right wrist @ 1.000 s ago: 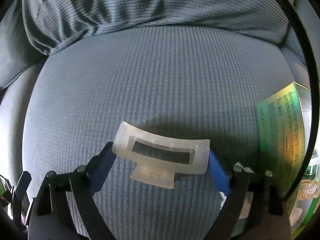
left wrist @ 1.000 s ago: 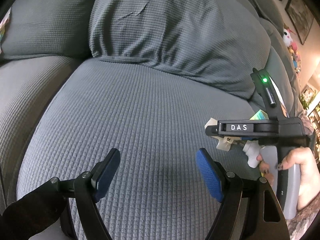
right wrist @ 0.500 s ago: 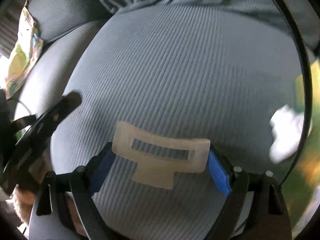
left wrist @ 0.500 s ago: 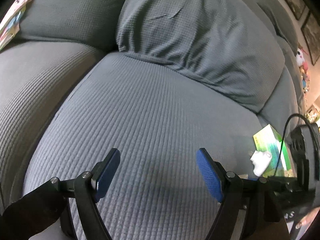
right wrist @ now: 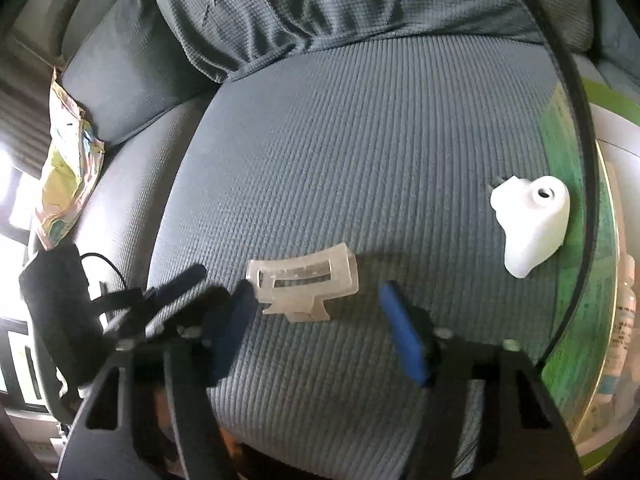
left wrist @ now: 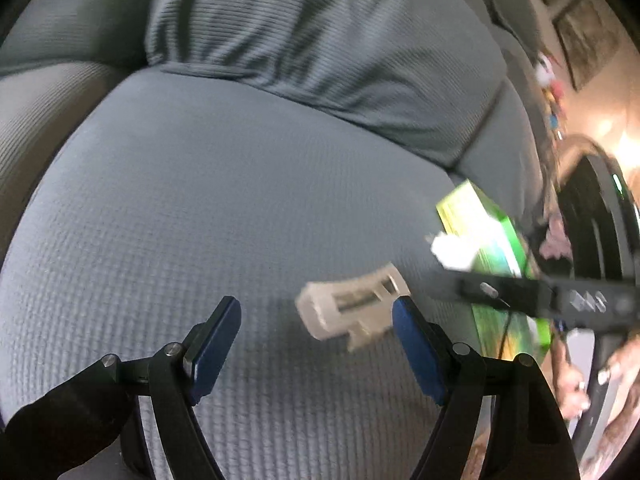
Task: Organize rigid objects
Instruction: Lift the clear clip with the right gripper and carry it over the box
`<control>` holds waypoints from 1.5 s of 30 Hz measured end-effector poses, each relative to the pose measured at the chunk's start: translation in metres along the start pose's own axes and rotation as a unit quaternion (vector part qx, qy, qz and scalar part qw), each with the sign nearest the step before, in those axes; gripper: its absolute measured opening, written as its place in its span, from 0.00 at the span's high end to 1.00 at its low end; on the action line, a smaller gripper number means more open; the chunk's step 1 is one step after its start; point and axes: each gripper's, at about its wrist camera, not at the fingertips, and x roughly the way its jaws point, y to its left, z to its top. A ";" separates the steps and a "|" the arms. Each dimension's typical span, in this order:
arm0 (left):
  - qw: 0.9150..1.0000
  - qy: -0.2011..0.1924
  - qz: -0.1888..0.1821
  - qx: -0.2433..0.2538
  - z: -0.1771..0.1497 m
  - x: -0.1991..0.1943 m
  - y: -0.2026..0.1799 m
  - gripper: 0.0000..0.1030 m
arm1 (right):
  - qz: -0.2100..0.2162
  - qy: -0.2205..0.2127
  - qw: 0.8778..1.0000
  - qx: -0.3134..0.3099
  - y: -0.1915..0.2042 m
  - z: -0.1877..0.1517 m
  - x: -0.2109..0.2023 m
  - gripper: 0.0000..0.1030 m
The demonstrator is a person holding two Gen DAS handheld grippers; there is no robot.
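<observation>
The only container in sight is a green carton (right wrist: 576,240) lying flat at the right edge of the sofa seat cushion (right wrist: 360,140). Its flaps are not visible, so what it holds cannot be told. A white spray-head piece (right wrist: 532,220) rests against its near edge, partly on the cushion. Just past the carton, at the frame's rim, stands what looks like a clear labelled bottle (right wrist: 624,320), too cut off to read. The translucent hair clip (right wrist: 304,286) lies on its own on the cushion, well apart from the carton. It sits just ahead of the right gripper (right wrist: 316,300), whose blue fingers (right wrist: 400,340) stand on either side of it without pressing on it. These fingers have just been closing, with only bare cushion between them. The left gripper (left wrist: 316,308) hangs over the same cushion with its fingers wide and nothing between them, and in its view the clip (left wrist: 352,304) lies just beyond its right finger. A second ago, and half a second ago, the clip was clamped across the right gripper's fingers above the cushion; now it is released and lying flat. In the left wrist view the carton and the spray-head piece have come further into frame. A crumpled packet (right wrist: 68,168) lies on the neighbouring cushion to the left.
</observation>
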 end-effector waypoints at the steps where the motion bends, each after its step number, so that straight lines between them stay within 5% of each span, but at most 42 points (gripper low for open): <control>1: 1.000 0.002 -0.001 0.009 -0.001 0.002 -0.005 0.24 | -0.002 0.004 1.000 0.002 0.001 0.002 0.006 0.56; 13: 0.998 0.040 -0.010 0.043 -0.002 0.026 -0.024 0.57 | 0.002 0.028 1.000 0.004 -0.013 0.006 0.025 0.55; 21: 0.997 0.032 0.004 0.069 -0.005 0.024 -0.036 0.57 | -0.021 0.009 0.999 -0.022 -0.008 0.000 0.022 0.55; 31: 0.991 -0.031 -0.022 0.126 0.000 -0.024 -0.093 0.57 | -0.048 -0.099 0.993 -0.048 0.000 -0.016 -0.065 0.55; 45: 0.968 -0.077 -0.053 0.232 -0.011 -0.056 -0.215 0.57 | -0.101 -0.235 0.966 -0.028 -0.034 -0.062 -0.189 0.54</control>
